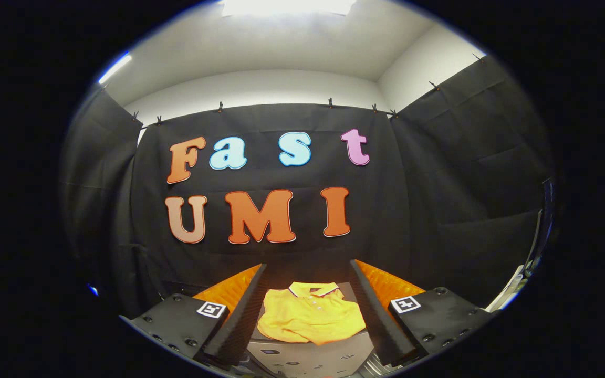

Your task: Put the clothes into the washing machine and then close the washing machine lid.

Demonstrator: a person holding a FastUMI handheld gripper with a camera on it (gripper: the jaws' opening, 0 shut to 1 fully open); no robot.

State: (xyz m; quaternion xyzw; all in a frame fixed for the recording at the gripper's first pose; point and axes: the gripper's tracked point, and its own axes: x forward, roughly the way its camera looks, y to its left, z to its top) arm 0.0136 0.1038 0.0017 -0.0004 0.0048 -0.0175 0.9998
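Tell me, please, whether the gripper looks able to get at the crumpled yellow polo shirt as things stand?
Probably yes: the gripper is open, its fingers spread either side of the crumpled yellow polo shirt, which lies on a grey surface with nothing over it.

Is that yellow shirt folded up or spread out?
Loosely folded: the yellow shirt lies bunched, collar showing, on a grey surface between the open hand-held gripper's fingers.

Recording booth: black cloth walls (439, 184), clipped up.

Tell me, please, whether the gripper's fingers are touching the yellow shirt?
Cannot tell. In the gripper view the open gripper frames the yellow shirt; the cloth's edges meet the fingers in the image, but contact is not plain.
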